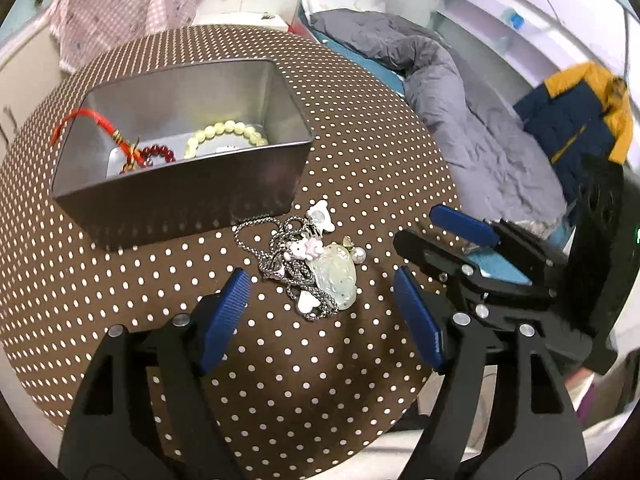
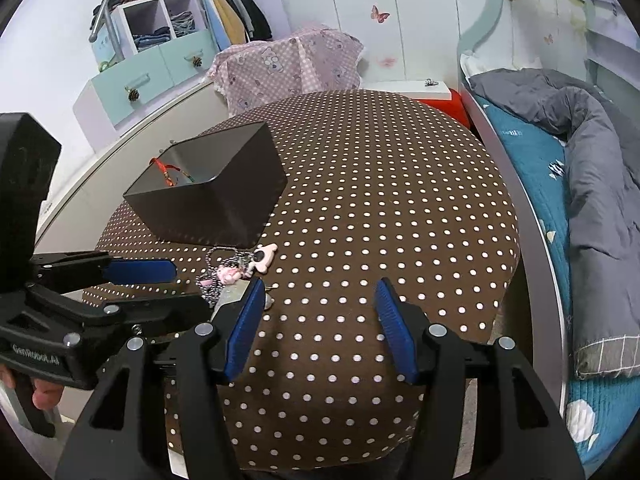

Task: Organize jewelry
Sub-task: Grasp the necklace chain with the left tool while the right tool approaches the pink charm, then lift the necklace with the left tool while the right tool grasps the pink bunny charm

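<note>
Though hidden from the right wrist, 2 bracelets [image 1: 200,144] inside tin [image 1: 180,200].

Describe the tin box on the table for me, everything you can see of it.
The tin box is rectangular, lidless and upright, dark grey outside and bare brushed metal inside, with walls flaring slightly toward the rim. It stands on the dotted tablecloth. Inside lie a pale bead bracelet, a dark red bead bracelet and a red cord draped over the left rim. A tangle of chain and charms lies just off its near right corner; whether they touch is unclear. Neither gripper touches it.
</note>
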The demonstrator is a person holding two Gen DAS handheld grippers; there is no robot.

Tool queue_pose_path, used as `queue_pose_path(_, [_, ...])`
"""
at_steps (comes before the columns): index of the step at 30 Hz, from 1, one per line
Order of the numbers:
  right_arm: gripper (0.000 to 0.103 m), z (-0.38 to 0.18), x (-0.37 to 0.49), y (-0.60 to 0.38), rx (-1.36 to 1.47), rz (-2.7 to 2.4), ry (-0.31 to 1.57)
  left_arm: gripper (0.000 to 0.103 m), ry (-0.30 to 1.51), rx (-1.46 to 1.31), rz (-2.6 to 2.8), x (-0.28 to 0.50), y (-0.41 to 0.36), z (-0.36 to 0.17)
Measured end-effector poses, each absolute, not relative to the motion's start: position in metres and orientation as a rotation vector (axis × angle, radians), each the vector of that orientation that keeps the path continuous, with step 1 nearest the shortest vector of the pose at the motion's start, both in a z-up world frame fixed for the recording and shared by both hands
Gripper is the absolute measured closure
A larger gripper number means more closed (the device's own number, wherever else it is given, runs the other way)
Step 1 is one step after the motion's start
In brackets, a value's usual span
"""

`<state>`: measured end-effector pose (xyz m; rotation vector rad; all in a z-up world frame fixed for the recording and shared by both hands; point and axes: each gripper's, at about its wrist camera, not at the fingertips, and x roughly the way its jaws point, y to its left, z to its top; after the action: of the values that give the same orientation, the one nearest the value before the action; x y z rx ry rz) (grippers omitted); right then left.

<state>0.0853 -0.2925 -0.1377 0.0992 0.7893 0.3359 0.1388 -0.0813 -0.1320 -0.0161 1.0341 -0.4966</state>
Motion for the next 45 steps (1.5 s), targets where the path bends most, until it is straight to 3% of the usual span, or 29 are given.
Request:
queue_pose_path(2, [0.049, -0.14, 0.087, -0.297, 0.11, 0.333, 0.79, 0.03, 1.041, 0.03, -0.496, 0.136, -0.088, -0.135])
queue_pose_path(6, [0.049, -0.141, 0.087, -0.305, 0.121, 0.326, 0.788, 0.059, 1.073, 0.112, -0.484, 0.134, -0.097, -0.146])
queue_pose_path(14, [0.049, -0.142, 0.086, -0.313, 0.13, 0.321, 0.792, 0.074, 1.063, 0.154, -0.469, 0.13, -0.09, -0.149])
queue_pose_path(26, [0.049, -0.14, 0.089, -0.304, 0.118, 0.331, 0.795, 0.075, 1.023, 0.209, -0.433, 0.132, -0.082, -0.151])
queue_pose_path(28, [0.049, -0.139, 0.088, -0.303, 0.117, 0.334, 0.792, 0.088, 1.015, 0.228, -0.433, 0.133, -0.086, -0.15])
queue_pose_path(29, [0.049, -0.139, 0.088, -0.302, 0.116, 0.333, 0.79, 0.088, 1.016, 0.229, -0.439, 0.133, -0.085, -0.15])
queue_pose_path(36, [0.049, -0.135, 0.087, -0.302, 0.118, 0.321, 0.783, 0.089, 1.026, 0.186, -0.443, 0.133, -0.068, -0.143])
queue_pose_path(45, [0.049, -0.123, 0.089, -0.289, 0.098, 0.354, 0.753, 0.089, 0.897, 0.137, -0.453, 0.132, -0.056, -0.095])
